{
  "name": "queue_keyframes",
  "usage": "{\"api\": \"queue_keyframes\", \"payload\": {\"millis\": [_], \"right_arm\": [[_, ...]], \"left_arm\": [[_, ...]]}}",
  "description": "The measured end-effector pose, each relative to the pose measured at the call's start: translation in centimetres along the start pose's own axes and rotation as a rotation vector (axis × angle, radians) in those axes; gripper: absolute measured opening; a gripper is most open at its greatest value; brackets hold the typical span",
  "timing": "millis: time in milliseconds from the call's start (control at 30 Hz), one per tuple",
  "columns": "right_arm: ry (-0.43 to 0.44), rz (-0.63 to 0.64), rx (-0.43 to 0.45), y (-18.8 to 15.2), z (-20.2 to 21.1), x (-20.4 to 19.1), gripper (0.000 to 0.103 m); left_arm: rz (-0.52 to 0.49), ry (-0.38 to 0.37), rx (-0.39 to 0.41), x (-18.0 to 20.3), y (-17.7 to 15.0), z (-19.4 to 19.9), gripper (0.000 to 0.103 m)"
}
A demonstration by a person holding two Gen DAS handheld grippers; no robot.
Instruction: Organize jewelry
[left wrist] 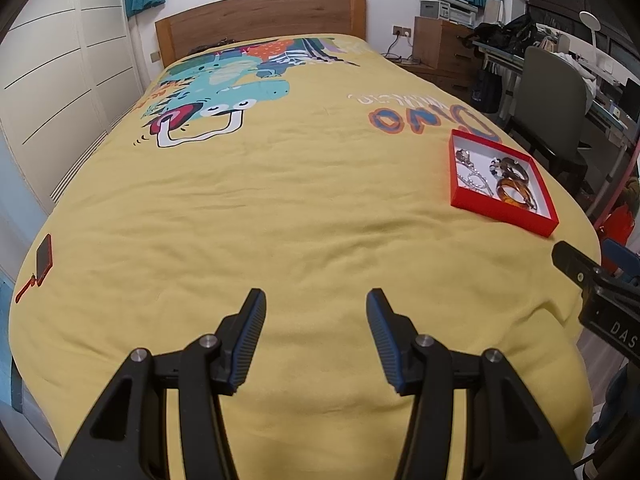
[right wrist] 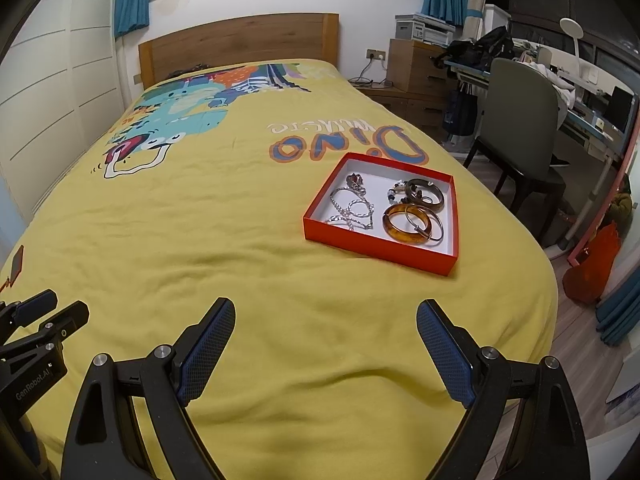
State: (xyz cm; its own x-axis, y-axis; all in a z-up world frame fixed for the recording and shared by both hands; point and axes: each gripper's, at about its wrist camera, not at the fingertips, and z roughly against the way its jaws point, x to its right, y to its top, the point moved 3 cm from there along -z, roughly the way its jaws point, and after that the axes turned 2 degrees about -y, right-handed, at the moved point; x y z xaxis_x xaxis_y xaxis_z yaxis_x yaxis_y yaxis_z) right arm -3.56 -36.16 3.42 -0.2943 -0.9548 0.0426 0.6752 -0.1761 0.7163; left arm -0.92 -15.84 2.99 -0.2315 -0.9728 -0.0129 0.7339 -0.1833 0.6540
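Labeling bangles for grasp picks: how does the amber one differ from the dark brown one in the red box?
The amber bangle is translucent orange; the dark bangle is opaque brown. The amber bangle lies nearer the box's front wall, with thin metal hoops overlapping it; the dark one lies farther back, beside beads. Both lie flat in the red box.

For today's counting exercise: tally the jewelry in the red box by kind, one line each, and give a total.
In the red box on the bed:
Bangles, thick: 2 (amber bangle, dark brown bangle)
Thin metal rings: 1, possibly more, overlapping
Silver chains: 1 tangle
Beaded pieces: 1
Pendant or brooch: 1
Total: about 6
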Motion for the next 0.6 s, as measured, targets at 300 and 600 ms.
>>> {"api": "queue_keyframes", "payload": {"millis": [300, 600], "right_arm": [[0.003, 0.006, 0.002, -0.07, 0.06, -0.17, 0.091], [0.003, 0.005, 0.002, -0.07, 0.07, -0.17, 0.091]], "left_arm": [[-0.006, 0.014, 0.010, 0.14, 0.01, 0.10, 0.050], [-0.005, 0.011, 0.015, 0.23, 0.01, 0.27, 0.050]]}}
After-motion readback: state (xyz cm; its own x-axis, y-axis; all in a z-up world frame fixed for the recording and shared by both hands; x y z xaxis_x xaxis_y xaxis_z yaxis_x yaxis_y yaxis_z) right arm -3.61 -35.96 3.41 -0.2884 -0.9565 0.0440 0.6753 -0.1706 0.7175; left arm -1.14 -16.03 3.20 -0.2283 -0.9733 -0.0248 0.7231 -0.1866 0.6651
